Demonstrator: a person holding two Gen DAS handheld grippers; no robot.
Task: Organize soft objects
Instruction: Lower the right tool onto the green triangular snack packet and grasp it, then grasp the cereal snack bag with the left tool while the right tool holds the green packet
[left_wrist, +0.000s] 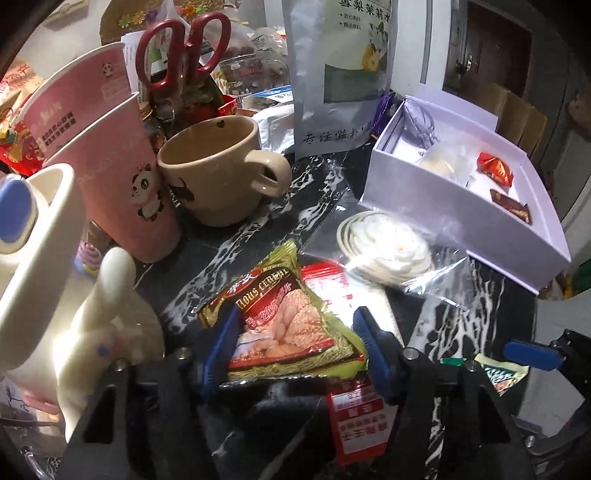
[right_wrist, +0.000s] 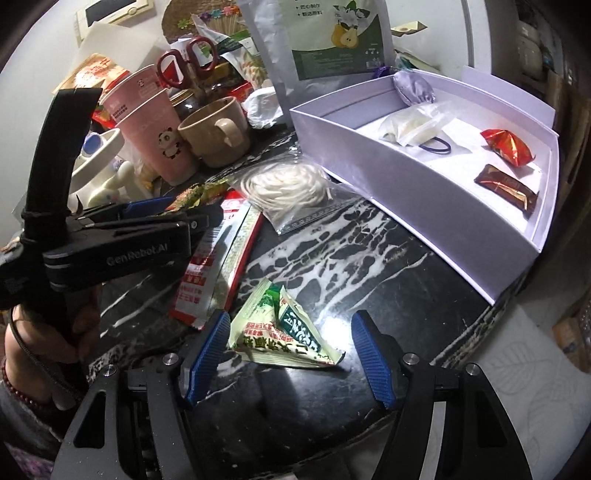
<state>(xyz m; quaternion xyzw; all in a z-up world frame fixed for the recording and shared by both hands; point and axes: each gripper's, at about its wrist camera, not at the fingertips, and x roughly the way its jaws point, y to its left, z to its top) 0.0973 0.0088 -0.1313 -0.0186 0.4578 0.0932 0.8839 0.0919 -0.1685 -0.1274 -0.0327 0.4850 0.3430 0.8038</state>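
My left gripper (left_wrist: 299, 336) is open, its blue fingers on either side of a gold cereal sachet (left_wrist: 284, 325) that lies over a red and white packet (left_wrist: 351, 417). My right gripper (right_wrist: 291, 350) is open around a green and white sachet (right_wrist: 284, 336) on the black marble top. A clear bag of white cord (left_wrist: 388, 251) lies in front of the white box (left_wrist: 461, 210), and shows in the right view too (right_wrist: 288, 184). The box (right_wrist: 406, 184) holds a red wrapper (right_wrist: 508, 144), a brown wrapper (right_wrist: 506, 186) and bagged soft items (right_wrist: 410, 125).
Pink panda cups (left_wrist: 122, 184), a beige mug (left_wrist: 218, 170), red scissors (left_wrist: 181, 51) and a grey pouch (left_wrist: 340, 74) crowd the back. A white rabbit figure (left_wrist: 107, 314) stands at my left. The left gripper's body (right_wrist: 114, 240) fills the left of the right view.
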